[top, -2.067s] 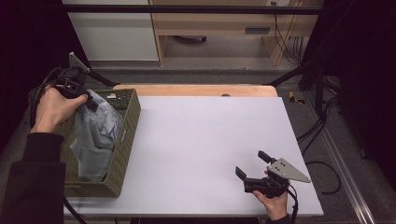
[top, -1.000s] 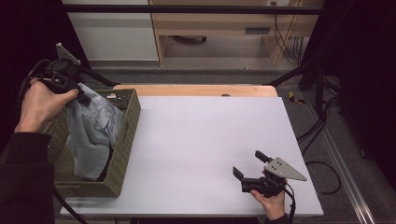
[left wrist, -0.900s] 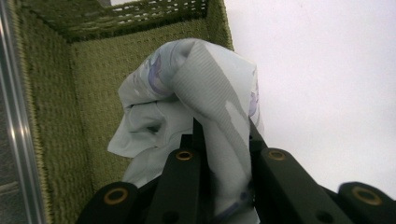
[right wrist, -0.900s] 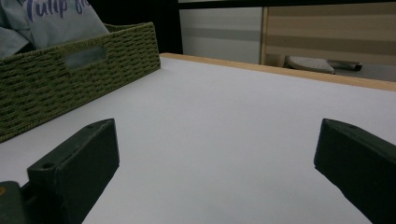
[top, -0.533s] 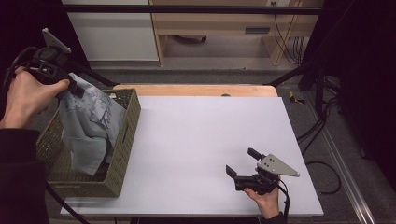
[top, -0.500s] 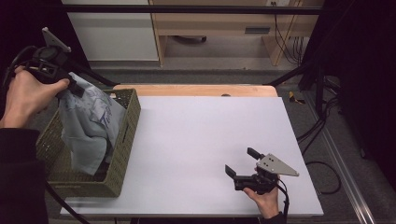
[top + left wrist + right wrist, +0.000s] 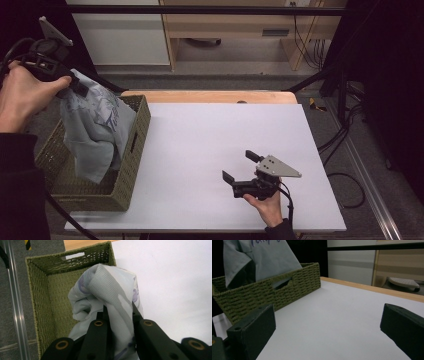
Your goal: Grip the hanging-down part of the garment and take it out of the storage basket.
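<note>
Two tongs: the left tongs (image 7: 80, 90), pinching the pale blue printed cloth (image 7: 97, 130), have risen above the green woven basket (image 7: 127, 175); the spread right tongs (image 7: 240, 166) moved left.

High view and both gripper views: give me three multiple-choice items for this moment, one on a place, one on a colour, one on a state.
1. Where does the basket stand?
A. at the table's left edge
B. at the table's middle
C. on the floor

2. What colour is the basket?
A. red
B. olive green
C. white

3. How is the right gripper?
A. shut on the cloth
B. shut on nothing
C. open, holding nothing

Answers: 1 A, the high view shows it on the white table at the left edge. 2 B, its woven wall is olive green. 3 C, its jaws stand apart over bare table, while the left gripper pinches the pale blue cloth.
</note>
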### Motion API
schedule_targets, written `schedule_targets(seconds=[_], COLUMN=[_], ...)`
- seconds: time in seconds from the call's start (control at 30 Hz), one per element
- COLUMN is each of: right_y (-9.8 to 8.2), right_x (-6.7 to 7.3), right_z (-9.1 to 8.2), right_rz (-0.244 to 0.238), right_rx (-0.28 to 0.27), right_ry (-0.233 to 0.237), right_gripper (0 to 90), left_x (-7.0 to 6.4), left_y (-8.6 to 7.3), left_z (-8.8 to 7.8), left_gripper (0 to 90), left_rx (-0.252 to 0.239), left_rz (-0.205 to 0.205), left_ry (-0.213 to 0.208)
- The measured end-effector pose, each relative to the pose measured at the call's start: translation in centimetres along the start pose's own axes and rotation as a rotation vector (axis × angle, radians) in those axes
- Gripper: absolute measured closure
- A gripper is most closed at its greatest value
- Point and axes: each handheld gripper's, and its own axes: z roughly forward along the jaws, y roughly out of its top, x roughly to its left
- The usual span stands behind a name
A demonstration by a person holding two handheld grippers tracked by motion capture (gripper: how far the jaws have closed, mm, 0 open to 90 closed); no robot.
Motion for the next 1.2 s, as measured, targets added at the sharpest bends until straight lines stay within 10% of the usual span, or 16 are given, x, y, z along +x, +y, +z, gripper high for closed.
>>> schedule_targets(seconds=[1.2], right_y=[4.6], right_x=[10.4], right_z=[17.3], right_rz=[-0.018], right_rx=[0.052], right_ry=[0.242], right_gripper=[5.6], left_x=[-0.1], left_y=[-0.1], left_z=[-0.4], left_gripper=[81.8], left_rx=[0.006], left_rz=[0.015], left_ry=[-0.013])
